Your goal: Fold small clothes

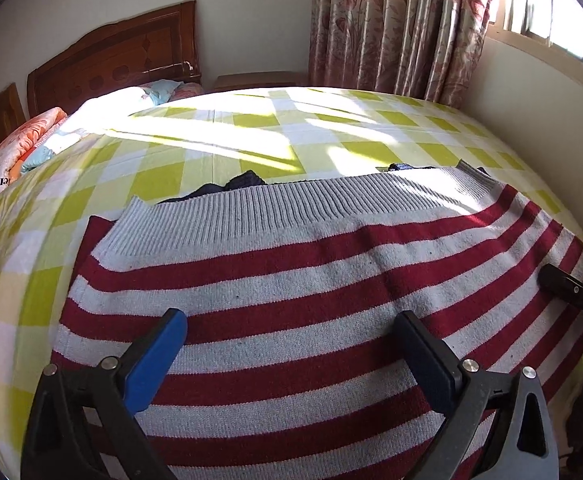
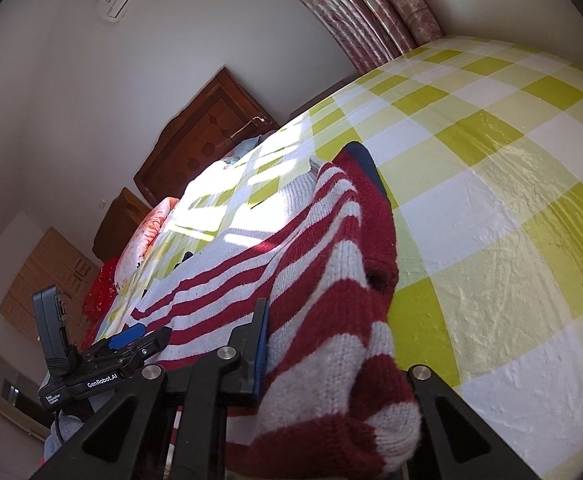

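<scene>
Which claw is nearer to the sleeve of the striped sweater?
Right. The right claw is shut on the sleeve. The left claw is open above the sweater body, away from the sleeve.

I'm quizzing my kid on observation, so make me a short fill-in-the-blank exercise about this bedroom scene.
1. The red and grey striped knit sweater lies on a yellow and white ____ bedsheet.
2. The right gripper is ____ on the sweater's edge.
3. The left gripper has its fingers ____ above the sweater.

Missing words: checked; shut; open
</scene>
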`<state>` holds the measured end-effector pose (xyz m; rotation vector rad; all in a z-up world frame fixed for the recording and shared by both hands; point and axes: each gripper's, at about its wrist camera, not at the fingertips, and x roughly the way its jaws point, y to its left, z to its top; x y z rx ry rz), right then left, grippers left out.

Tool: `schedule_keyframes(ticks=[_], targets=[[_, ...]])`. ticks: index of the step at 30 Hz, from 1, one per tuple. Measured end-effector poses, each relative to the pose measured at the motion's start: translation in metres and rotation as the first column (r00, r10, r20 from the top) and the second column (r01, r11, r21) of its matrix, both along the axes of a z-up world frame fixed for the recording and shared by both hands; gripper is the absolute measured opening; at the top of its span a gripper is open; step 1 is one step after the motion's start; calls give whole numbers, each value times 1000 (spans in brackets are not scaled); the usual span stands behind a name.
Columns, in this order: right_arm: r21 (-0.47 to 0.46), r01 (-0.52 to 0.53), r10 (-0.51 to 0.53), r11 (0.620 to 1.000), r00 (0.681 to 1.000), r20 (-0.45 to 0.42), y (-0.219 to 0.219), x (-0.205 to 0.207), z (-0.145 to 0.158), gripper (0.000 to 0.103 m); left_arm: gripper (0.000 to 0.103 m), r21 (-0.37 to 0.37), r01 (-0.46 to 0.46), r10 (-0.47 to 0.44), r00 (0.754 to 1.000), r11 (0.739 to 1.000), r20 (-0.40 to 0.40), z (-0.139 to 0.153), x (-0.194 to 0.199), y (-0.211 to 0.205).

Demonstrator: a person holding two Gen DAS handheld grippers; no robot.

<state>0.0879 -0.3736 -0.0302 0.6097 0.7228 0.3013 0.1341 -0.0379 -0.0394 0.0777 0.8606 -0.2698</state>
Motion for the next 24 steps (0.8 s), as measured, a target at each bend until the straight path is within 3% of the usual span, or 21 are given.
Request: schedule_keyframes(ticks=[5,7,9,11,14,15,17,20,21,24], targets=[[-17,18,-18,1000,1000,2,2,-2,-1,16,103,15,-1,1,1000,1000,18,-1,-3,-3],[-44,28,-28,999,1000,1,5,-2,2,16,103,-15,2,-2,1000,1000,12,0,-3,1],[-114,33,-30,993,999,24,13,-3,12,16,103,-92,-6,9,999,996,33,7,-7,14],[-188,44,-33,981,998,60,24,-6,25,16,103,-221,-8,23,997,975,67,20,-16,36],[-373,59,-8,926,991,135,55,-10,49,16,103,-349,-4,24,998,937,52,35,-19,65],[-440,60,16,896,986,167,70,-13,57,16,103,-391,-12,26,999,920,30,38,-18,76],[-560,43,101,827,969,224,107,-20,72,16,103,-513,-1,-26,999,858,-46,38,-12,94],[-723,14,252,691,933,259,168,-29,75,16,103,-719,36,-209,966,695,-154,30,-3,105],[-761,4,292,648,922,254,184,-31,71,16,103,-748,43,-256,951,662,-173,28,-1,104],[-817,-56,364,574,911,194,213,-27,50,16,103,-782,41,-324,922,622,-210,24,2,91]])
